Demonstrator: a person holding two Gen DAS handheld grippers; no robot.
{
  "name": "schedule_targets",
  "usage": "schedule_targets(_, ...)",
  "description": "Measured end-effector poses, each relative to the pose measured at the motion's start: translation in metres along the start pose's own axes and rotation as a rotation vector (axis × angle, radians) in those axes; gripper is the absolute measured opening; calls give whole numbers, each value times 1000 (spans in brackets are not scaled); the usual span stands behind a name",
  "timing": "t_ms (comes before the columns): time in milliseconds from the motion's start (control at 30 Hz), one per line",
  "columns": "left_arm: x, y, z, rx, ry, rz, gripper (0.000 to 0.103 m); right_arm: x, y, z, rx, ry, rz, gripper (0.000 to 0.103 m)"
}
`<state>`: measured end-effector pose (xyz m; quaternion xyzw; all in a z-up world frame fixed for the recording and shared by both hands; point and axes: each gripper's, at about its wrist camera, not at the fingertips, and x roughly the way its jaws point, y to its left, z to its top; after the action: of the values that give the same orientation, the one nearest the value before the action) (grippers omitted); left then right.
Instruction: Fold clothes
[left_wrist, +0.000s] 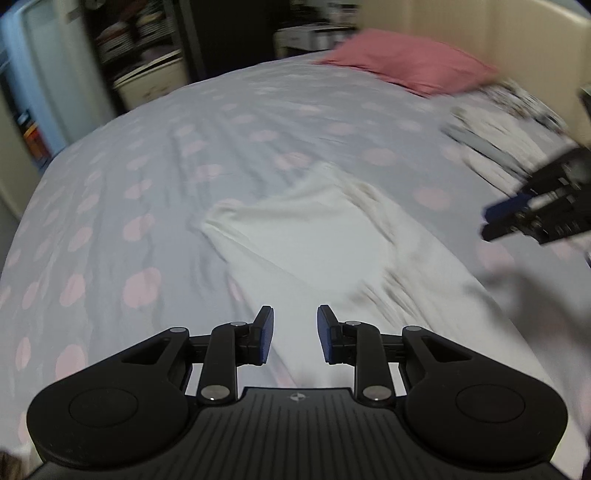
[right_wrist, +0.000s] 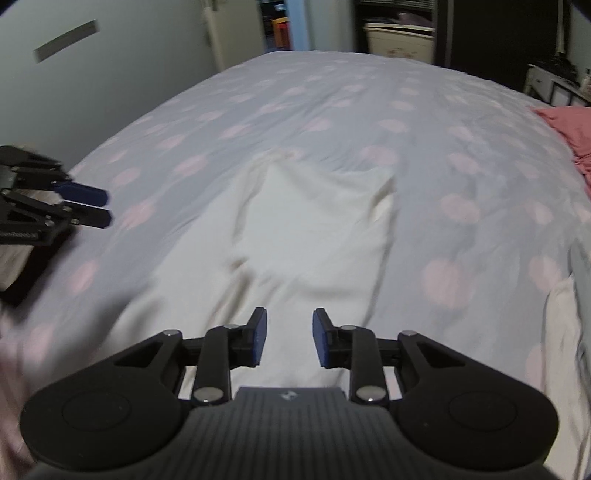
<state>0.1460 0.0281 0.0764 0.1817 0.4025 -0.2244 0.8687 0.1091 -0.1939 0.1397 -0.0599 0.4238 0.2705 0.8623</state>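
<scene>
A white garment lies partly folded on the bed, its far part doubled over into a rough rectangle; the right wrist view shows the same garment stretching toward me. My left gripper hovers open above its near end with nothing between the fingers. My right gripper is likewise open and empty over the near part of the cloth. Each gripper shows in the other's view: the right gripper at the right edge, the left gripper at the left edge. Both views are motion-blurred.
The bed is covered by a pale blue sheet with pink dots. A pink pillow lies at the far right, with patterned clothes beside it. Shelves and a white cabinet stand beyond the bed, a wall on its other side.
</scene>
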Motion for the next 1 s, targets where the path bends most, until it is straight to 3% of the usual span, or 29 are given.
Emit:
schedule_targets(100, -24, -35, -34, 89, -9, -61, 36, -20, 28, -32, -49, 11, 46, 37)
schedule_targets(400, -66, -124, -131, 285, -9, -176, 43, -62, 93, -133, -173, 66, 132, 55)
schedule_targets(733, -73, -203, -212, 560, -36, -182, 46, -67, 156, -216, -433, 104, 160, 69)
schedule_targets(1000, -61, -250, -267, 829, -75, -80, 46, -60, 197, -264, -652, 108, 112, 76)
